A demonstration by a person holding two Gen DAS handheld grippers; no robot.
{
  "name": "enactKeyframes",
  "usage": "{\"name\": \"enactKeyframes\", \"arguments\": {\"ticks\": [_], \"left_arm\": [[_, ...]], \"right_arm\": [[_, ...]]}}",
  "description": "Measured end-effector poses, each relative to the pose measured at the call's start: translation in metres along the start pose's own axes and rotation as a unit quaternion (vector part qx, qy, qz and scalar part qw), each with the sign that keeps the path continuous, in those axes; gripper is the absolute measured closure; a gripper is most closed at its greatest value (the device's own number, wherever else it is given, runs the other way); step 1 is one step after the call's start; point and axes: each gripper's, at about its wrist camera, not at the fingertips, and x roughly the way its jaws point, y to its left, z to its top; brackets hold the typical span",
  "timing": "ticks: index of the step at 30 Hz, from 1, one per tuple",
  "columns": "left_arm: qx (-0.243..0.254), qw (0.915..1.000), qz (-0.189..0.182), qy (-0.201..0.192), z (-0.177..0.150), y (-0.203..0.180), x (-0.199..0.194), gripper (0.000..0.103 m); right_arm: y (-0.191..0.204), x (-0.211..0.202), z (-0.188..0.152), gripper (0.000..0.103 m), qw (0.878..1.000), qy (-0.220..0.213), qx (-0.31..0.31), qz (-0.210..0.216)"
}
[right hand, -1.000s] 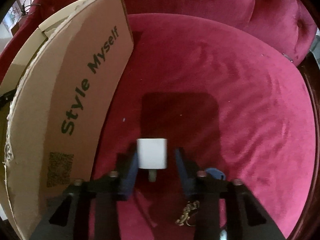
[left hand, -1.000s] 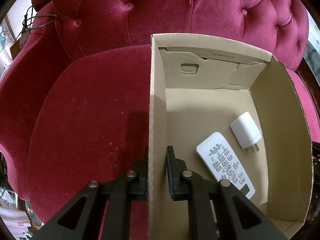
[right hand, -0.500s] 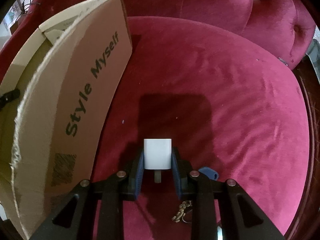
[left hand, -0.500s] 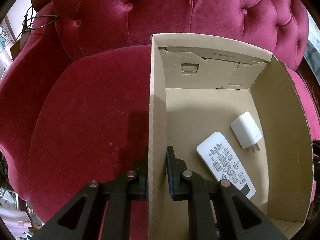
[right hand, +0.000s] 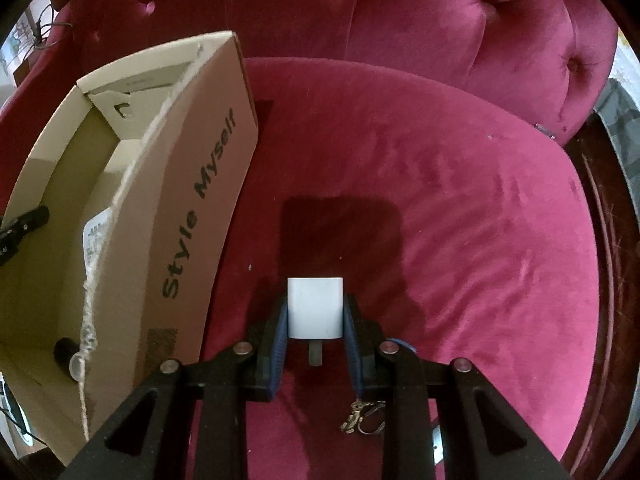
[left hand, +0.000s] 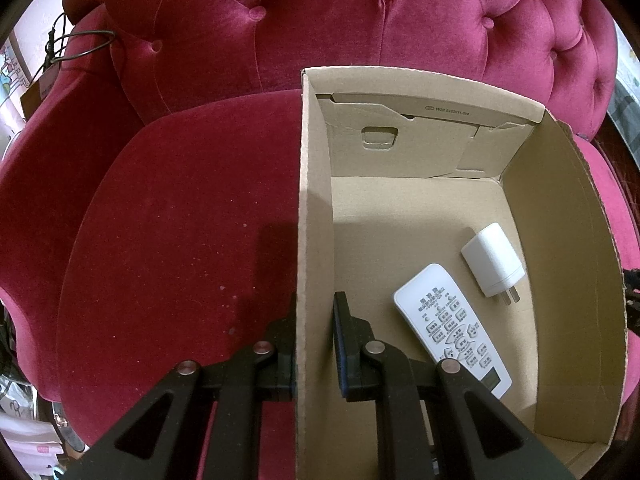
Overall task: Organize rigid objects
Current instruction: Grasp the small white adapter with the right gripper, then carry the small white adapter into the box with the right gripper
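An open cardboard box (left hand: 314,200) stands on a red velvet sofa seat. In it lie a white remote (left hand: 452,328) and a white charger plug (left hand: 493,260). My left gripper (left hand: 316,308) is shut on the box's left wall, one finger outside and one inside. In the right wrist view the same box (right hand: 192,220), printed "Style Myself", stands to the left. My right gripper (right hand: 316,308) is shut on a second white charger plug (right hand: 316,300) and holds it above the cushion (right hand: 460,220), prongs toward the camera.
A bunch of keys (right hand: 364,420) and a blue key fob (right hand: 402,345) lie on the cushion under my right gripper. The tufted sofa back (left hand: 360,20) rises behind the box. A dark wooden frame edge (right hand: 600,240) runs along the right.
My right gripper's jaws closed on the white plug and rose with it off the cushion; more of the box's inside now shows. The left gripper and box kept still.
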Motion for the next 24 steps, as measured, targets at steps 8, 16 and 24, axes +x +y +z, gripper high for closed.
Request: {"name": "enactKeyframes", "arguments": {"ticks": [8, 16, 24], "left_arm": [[0.000, 1.0000, 0.000, 0.000, 0.000, 0.001, 0.000, 0.089], [-0.001, 1.0000, -0.001, 0.000, 0.000, 0.001, 0.000, 0.088], [-0.001, 1.0000, -0.001, 0.000, 0.000, 0.002, -0.001, 0.088]], "right_arm": [[0.000, -0.024, 0.007, 0.076, 1.000, -0.015, 0.006, -0.011], [0.008, -0.058, 0.021, 0.076, 0.999, -0.051, 0.006, -0.017], [0.020, -0.085, 0.033, 0.076, 0.997, -0.081, 0.002, -0.015]]}}
